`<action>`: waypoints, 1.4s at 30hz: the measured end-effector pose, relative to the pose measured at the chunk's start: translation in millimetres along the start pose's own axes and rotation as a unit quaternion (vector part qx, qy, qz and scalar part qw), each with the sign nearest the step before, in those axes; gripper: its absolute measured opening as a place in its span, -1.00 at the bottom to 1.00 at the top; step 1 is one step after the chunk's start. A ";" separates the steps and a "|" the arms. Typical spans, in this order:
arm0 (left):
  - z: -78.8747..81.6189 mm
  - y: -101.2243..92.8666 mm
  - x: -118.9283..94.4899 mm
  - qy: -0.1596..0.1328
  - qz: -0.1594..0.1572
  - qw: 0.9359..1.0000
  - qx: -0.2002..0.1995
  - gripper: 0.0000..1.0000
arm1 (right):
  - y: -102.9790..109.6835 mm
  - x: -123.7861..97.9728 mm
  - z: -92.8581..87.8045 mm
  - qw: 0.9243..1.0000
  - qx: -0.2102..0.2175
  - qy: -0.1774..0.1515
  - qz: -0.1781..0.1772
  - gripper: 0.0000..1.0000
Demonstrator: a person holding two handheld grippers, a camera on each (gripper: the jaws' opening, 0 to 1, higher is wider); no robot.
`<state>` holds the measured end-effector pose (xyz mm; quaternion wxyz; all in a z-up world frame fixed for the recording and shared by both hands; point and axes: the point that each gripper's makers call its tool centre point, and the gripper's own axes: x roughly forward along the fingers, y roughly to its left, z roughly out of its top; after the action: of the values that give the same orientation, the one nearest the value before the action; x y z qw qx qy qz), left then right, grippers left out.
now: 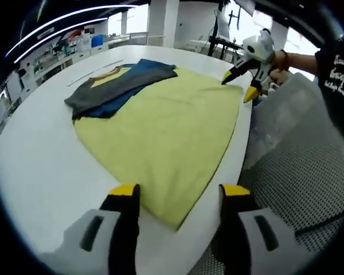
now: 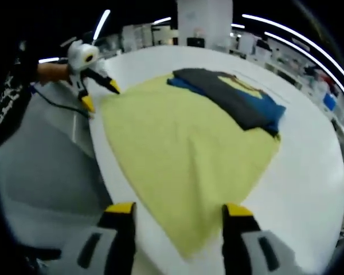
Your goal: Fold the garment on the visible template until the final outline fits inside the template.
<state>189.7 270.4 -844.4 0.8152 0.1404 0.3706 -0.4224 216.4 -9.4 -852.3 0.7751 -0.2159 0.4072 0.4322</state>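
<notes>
Across the white counter (image 1: 40,166) a yellow-green garment (image 1: 166,143) is spread flat, one pointed corner reaching toward the near edge between the jaws of the left claw (image 1: 180,192), which is held wide apart with nothing gripped; the yellow-tipped jaws sit on either side of that corner without closing on it. At the far side of the garment a folded pile is seen: a dark grey garment (image 1: 117,86) lying over a blue one (image 1: 112,106), with a strip of mustard trim showing at the top. In the left gripper view the right claw (image 1: 241,86) is caught at the garment's far right corner, by the counter edge, its jaws parted, one tip touching or nearly touching the cloth; whether the cloth is pinched cannot be told. A hand (image 1: 281,63) and a dark sleeve with white lettering are seen behind it. From the right gripper view, the yellow-green garment (image 2: 189,154) is seen again with a corner pointing between the right claw's (image 2: 180,209) wide-open, empty jaws. The left claw (image 2: 100,94) appears at the upper left, at the cloth's corner, jaws spread. The grey garment (image 2: 223,94) lies over the blue one (image 2: 269,112) there too, on the counter (image 2: 309,172).
</notes>
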 end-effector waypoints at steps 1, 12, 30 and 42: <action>-0.3 -0.1 0.2 0.002 0.000 1.000 0.004 0.05 | -0.5 0.3 -0.6 1.000 -0.008 0.003 -0.003 0.13; -1.7 -4.5 10.9 0.018 0.018 0.998 0.051 -0.03 | -7.4 2.5 0.7 1.000 -0.010 0.002 -0.012 0.00; 10.2 9.8 9.9 0.015 0.051 0.998 0.038 -0.89 | -26.6 8.0 8.7 1.000 -0.003 -0.002 -0.028 -1.00; 13.4 19.7 4.4 0.008 0.065 0.998 0.015 -1.00 | -27.0 3.1 15.0 0.999 0.039 -0.032 -0.014 -1.00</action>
<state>213.5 272.4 -840.1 0.8356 0.1799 0.3609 -0.3729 246.8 -12.0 -846.7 0.8017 -0.1774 0.3955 0.4116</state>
